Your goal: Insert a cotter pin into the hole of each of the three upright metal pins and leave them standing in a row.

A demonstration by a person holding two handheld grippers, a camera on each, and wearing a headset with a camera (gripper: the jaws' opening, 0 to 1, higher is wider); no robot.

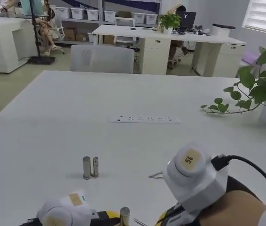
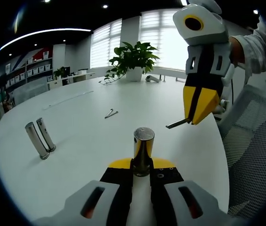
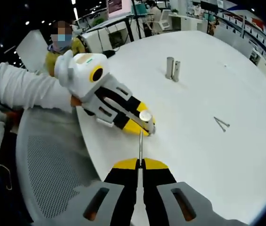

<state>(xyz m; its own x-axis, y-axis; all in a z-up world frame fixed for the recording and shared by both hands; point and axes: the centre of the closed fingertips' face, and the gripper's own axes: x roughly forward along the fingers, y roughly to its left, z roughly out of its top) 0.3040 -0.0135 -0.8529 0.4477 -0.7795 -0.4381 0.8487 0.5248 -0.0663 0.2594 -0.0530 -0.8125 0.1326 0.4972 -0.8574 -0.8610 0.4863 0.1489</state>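
Observation:
Two upright metal pins (image 1: 86, 167) (image 1: 95, 166) stand touching side by side on the white table (image 1: 52, 122). They also appear in the left gripper view (image 2: 36, 140) and the right gripper view (image 3: 173, 68). My left gripper (image 2: 142, 165) is shut on a third metal pin (image 2: 143, 149), held upright near the table's front edge (image 1: 124, 216). My right gripper (image 3: 140, 162) is shut on a thin cotter pin (image 3: 140, 143), whose tip reaches the held pin (image 3: 146, 117). A spare cotter pin (image 1: 155, 175) lies on the table.
A white power strip (image 1: 145, 119) lies across the table's middle. A potted plant (image 1: 260, 84) trails leaves at the right edge. A grey chair (image 1: 102, 58) stands at the far side. A mesh chair (image 3: 52, 165) sits close to the near edge.

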